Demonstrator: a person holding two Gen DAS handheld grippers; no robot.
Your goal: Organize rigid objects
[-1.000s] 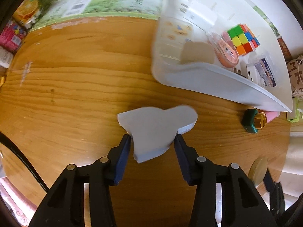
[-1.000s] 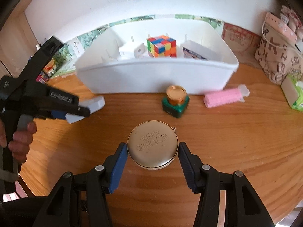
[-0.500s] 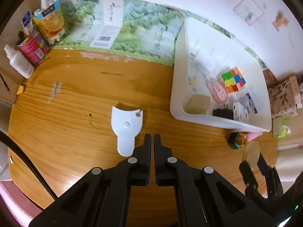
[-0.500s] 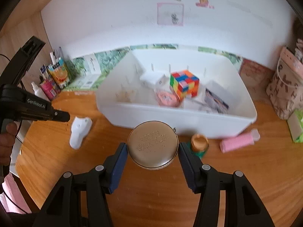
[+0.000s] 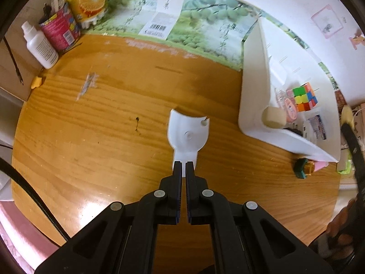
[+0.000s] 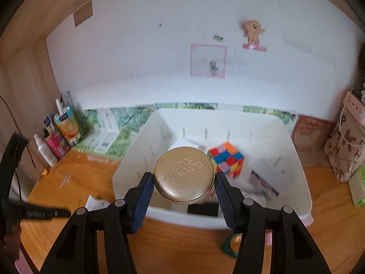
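1. The wooden desk (image 5: 91,141) shows grain and pale scuff marks.
2. A flat white plastic piece (image 5: 188,134) lies near the middle.
3. At 3 o'clock from it sits a white bin (image 5: 253,96).
4. At 10 o'clock, by the far-left edge, stand a white bottle (image 5: 40,45), a pink can (image 5: 60,30) and an orange juice carton (image 5: 87,0).
5. At 4 o'clock, just before the bin's near corner, sit a small green and gold jar (image 5: 303,171) and a pink item (image 5: 320,165).
6. A small yellow bit (image 5: 36,82) lies at 9 o'clock.
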